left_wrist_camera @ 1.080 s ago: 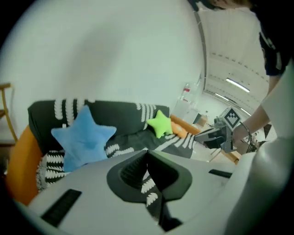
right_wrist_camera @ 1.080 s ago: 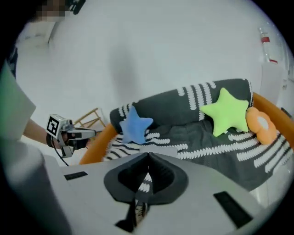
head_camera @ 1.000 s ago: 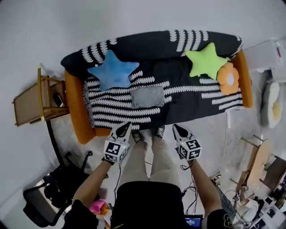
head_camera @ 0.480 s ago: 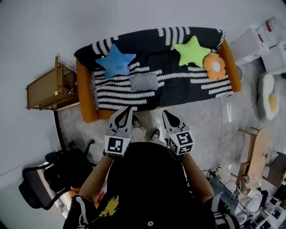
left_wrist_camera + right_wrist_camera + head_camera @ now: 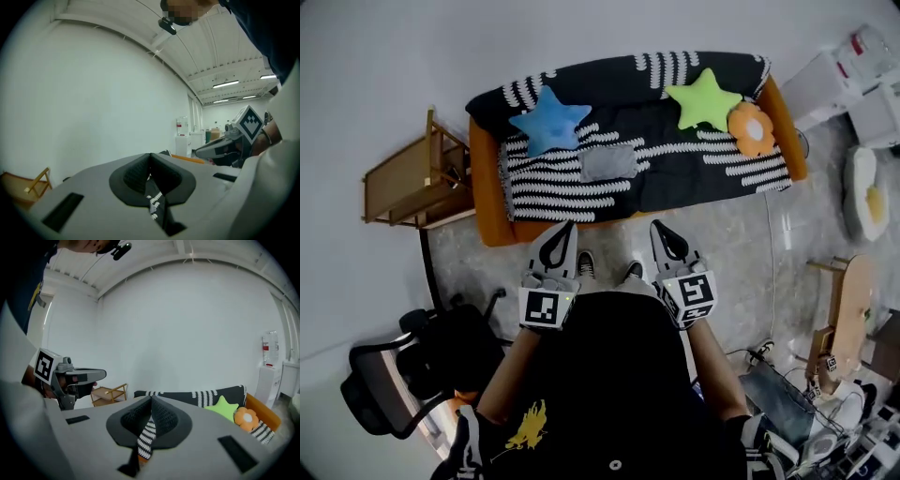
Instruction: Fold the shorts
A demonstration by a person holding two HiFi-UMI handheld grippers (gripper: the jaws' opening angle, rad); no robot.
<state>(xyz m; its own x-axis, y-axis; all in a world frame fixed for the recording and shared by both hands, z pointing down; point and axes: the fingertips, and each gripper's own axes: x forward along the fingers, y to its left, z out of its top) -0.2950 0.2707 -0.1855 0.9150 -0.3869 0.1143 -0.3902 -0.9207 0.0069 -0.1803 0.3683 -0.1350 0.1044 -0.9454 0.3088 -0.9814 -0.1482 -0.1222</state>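
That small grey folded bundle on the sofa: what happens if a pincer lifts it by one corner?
The grey shorts look like soft cloth lying flat in a neat rectangle, so lifted by a corner they would probably droop and unfold. They look thin, so likely light. Pushed across the striped sofa cover, they might bunch up rather than slide.

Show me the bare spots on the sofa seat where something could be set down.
Widest free patch: the sofa seat between the folded grey shorts and the orange flower cushion. A smaller one lies in front of the blue star cushion, left of the shorts. The right end is crowded by the green star cushion and the flower.
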